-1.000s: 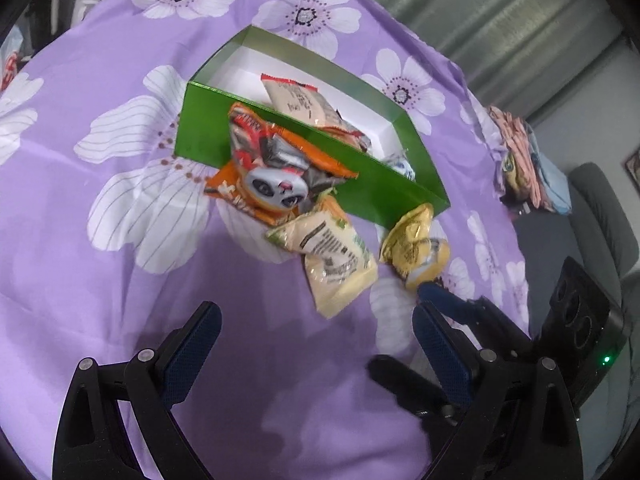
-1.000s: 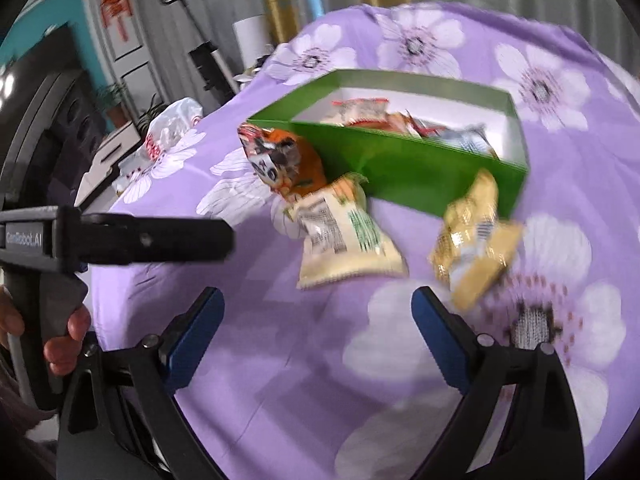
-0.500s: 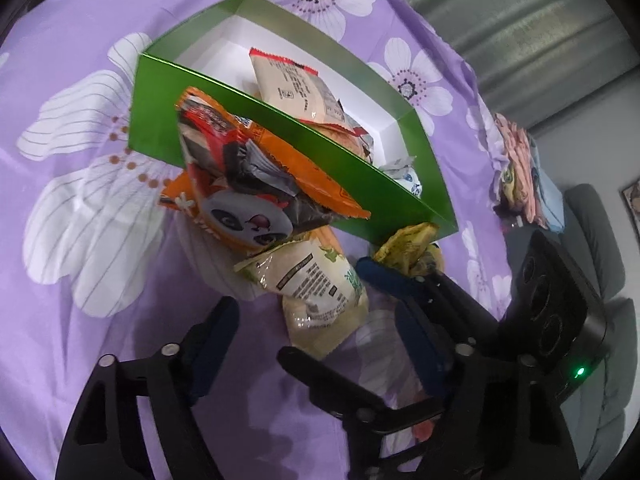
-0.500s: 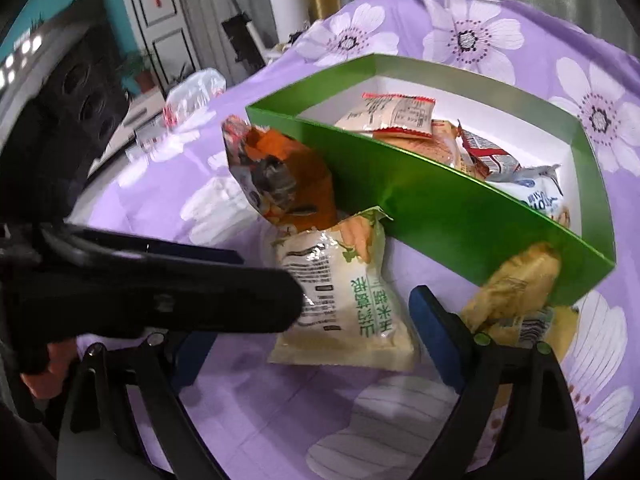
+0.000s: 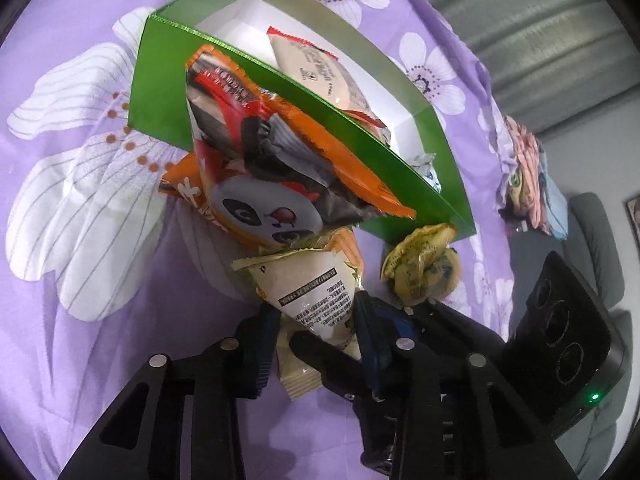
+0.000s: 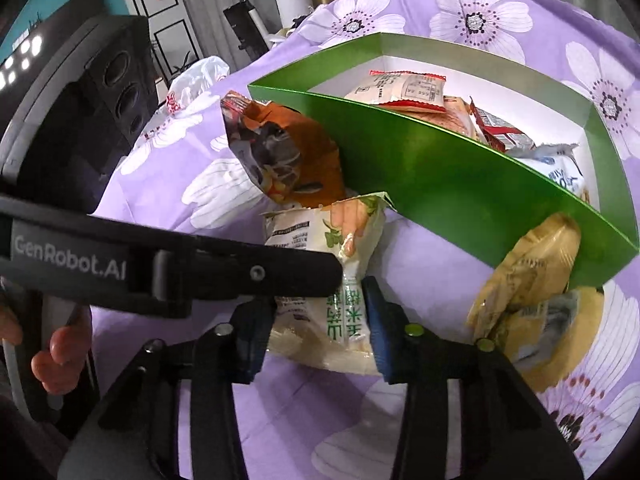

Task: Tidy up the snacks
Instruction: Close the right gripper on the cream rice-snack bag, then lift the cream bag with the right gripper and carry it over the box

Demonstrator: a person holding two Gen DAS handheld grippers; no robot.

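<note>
Between the blue pads of both tools lies one cream snack packet [image 5: 316, 300] on the purple flowered cloth [image 5: 80, 320]: the left hand-held gripper [image 5: 314, 344] has just closed on one end, and the right hand-held gripper [image 6: 320, 330] has just closed across its other end. Just beyond, a panda-print bag [image 5: 260, 184] leans on the green box [image 5: 160, 92], which holds more snacks; a yellow packet [image 5: 424, 272] lies beside the box's near corner.
</note>
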